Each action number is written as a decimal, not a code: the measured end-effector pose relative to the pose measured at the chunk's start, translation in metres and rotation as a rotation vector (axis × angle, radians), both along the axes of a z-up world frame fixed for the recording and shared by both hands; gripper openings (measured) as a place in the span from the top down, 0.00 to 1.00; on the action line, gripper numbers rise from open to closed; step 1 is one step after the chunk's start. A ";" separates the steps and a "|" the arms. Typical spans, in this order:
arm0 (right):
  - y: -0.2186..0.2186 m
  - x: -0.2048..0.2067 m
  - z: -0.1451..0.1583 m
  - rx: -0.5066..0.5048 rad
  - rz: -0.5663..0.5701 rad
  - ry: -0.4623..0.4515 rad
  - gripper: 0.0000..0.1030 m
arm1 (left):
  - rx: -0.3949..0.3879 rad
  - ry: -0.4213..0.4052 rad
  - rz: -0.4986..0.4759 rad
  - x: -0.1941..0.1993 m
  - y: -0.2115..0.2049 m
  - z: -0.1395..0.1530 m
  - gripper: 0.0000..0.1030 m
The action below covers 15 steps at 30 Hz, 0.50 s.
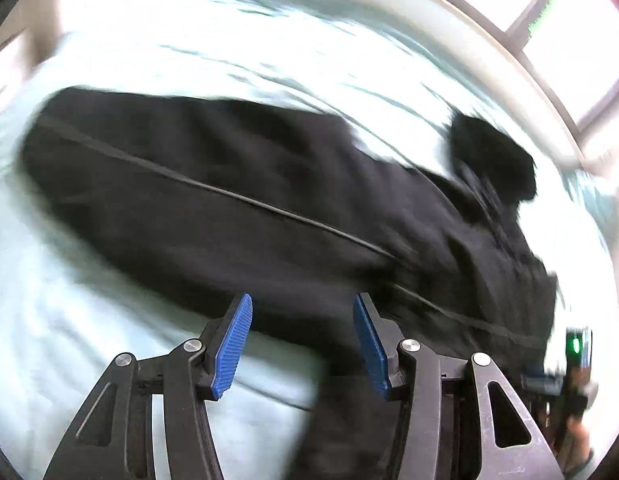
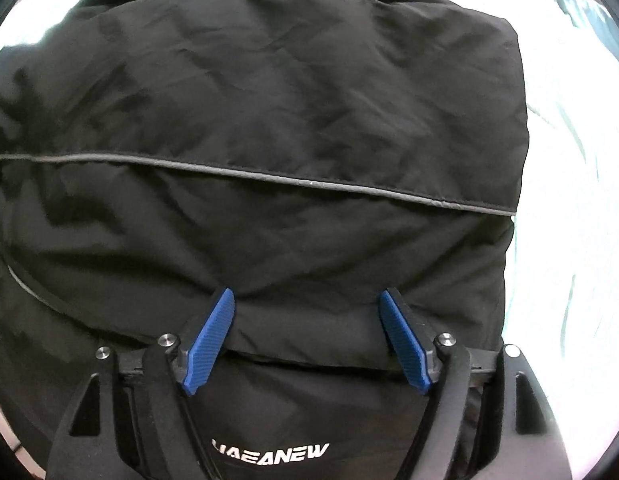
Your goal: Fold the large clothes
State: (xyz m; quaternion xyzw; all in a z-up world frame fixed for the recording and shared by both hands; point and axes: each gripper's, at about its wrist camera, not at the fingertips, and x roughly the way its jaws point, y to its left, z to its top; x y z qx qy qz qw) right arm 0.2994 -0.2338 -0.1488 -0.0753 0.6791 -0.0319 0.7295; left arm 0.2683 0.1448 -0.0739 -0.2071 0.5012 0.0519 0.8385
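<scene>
A large black jacket (image 1: 229,184) with thin grey piping lies stretched across a pale sheet (image 1: 69,340); the left wrist view is blurred. My left gripper (image 1: 302,300) hangs open above the jacket's near edge, with nothing between its blue pads. In the right wrist view the jacket (image 2: 293,100) fills the frame, folded, with grey piping (image 2: 269,174) running across it and white lettering (image 2: 269,452) low down. My right gripper (image 2: 306,292) points down at it, jaws wide. A folded edge of the fabric runs between the pads (image 2: 211,336), which do not squeeze it.
The pale sheet (image 2: 569,200) shows to the right of the jacket. A bright window (image 1: 581,20) and its frame lie beyond the bed's far side. At the lower right edge a dark device with a green light (image 1: 575,346) is held in a hand.
</scene>
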 end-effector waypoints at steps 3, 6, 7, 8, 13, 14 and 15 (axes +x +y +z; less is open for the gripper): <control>-0.001 0.006 -0.002 -0.016 0.003 0.006 0.21 | 0.010 -0.013 0.136 -0.014 0.075 0.008 0.47; 0.003 0.014 0.004 -0.018 -0.009 0.006 0.20 | 0.024 -0.037 0.279 -0.017 0.138 0.012 0.47; 0.011 0.017 0.005 -0.017 -0.018 0.002 0.21 | 0.025 -0.040 0.329 -0.017 0.160 0.013 0.48; 0.009 0.017 0.009 -0.008 -0.035 -0.018 0.21 | 0.032 -0.040 0.378 -0.017 0.178 0.012 0.47; 0.007 0.013 0.013 -0.002 -0.042 -0.053 0.20 | -0.011 -0.039 0.505 0.002 0.234 -0.016 0.47; 0.008 0.012 0.011 -0.010 -0.037 -0.054 0.20 | -0.037 -0.038 0.519 0.004 0.245 -0.023 0.48; 0.010 0.013 0.012 -0.019 -0.032 -0.054 0.21 | -0.059 -0.035 0.531 0.008 0.250 -0.031 0.47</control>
